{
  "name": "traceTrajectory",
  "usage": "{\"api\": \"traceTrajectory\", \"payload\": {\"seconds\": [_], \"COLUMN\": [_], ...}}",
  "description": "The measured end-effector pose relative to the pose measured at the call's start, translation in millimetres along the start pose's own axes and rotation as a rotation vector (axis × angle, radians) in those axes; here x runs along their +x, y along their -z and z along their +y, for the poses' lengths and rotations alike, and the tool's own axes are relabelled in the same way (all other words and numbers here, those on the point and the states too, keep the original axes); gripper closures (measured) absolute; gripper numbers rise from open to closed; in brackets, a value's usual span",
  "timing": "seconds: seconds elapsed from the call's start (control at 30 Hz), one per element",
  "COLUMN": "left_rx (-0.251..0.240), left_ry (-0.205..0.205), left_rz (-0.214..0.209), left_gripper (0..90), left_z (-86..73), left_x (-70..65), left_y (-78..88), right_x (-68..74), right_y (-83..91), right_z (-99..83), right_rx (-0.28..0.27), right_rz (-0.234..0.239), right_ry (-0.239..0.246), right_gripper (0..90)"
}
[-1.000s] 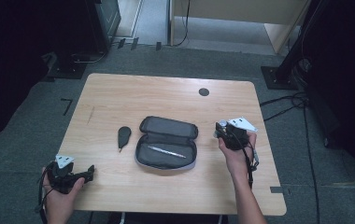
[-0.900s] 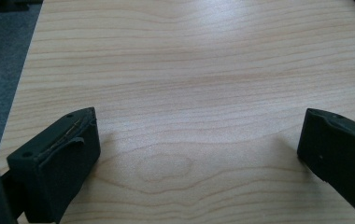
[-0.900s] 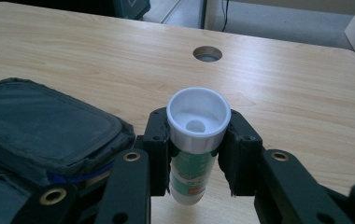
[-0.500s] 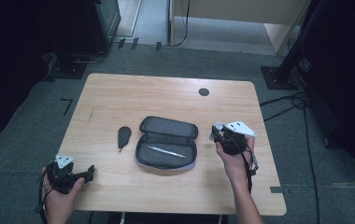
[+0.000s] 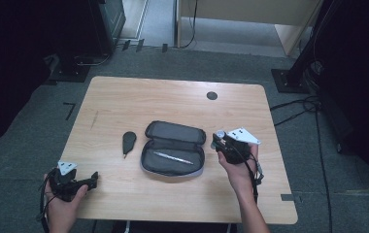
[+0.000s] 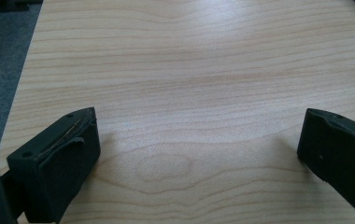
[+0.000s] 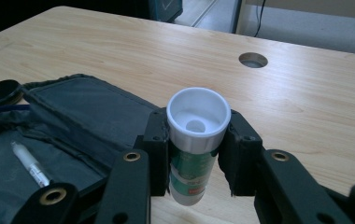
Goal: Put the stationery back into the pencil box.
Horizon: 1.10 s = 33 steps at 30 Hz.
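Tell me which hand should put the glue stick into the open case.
Right. The right gripper already clamps the glue stick beside the open case, while the left gripper sits open at the table's near-left corner.

Right claw (image 7: 198,161) clamped, left claw (image 6: 199,154) agape

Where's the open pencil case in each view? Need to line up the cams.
High view: open pencil case at table centre, just left of the right tool.
Left gripper view: not in it; bare wooden table between the jaws.
Right gripper view: pencil case at lower left, beside the white-capped tube gripped by the tool.
Shared landmark: the round hole in the table.
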<state>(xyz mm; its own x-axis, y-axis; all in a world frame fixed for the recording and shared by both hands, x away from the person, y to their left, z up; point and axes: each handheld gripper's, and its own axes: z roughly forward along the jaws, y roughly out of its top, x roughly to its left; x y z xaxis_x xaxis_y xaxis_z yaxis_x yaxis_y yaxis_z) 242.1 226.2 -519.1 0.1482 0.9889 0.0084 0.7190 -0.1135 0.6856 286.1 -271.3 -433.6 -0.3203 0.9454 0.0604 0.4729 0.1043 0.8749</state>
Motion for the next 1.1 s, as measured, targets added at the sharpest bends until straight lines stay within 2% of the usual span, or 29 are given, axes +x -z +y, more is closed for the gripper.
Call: {"api": "traceTrajectory", "payload": {"seconds": [0.6, 1.1], "left_rx": [0.000, 0.000], "left_ry": [0.000, 0.000], "left_rz": [0.000, 0.000], "left_gripper": [0.0, 0.0], "left_z": [0.0, 0.0], "left_x": [0.0, 0.0], "left_y": [0.0, 0.0], "right_x": [20.5, 39.6], "right_y": [2.9, -7.3], "right_z": [6.6, 8.3], "right_rx": [-0.008, -0.005], "right_rz": [0.058, 0.102], "right_ry": [0.022, 0.042], "right_gripper": [66.3, 66.3]}}
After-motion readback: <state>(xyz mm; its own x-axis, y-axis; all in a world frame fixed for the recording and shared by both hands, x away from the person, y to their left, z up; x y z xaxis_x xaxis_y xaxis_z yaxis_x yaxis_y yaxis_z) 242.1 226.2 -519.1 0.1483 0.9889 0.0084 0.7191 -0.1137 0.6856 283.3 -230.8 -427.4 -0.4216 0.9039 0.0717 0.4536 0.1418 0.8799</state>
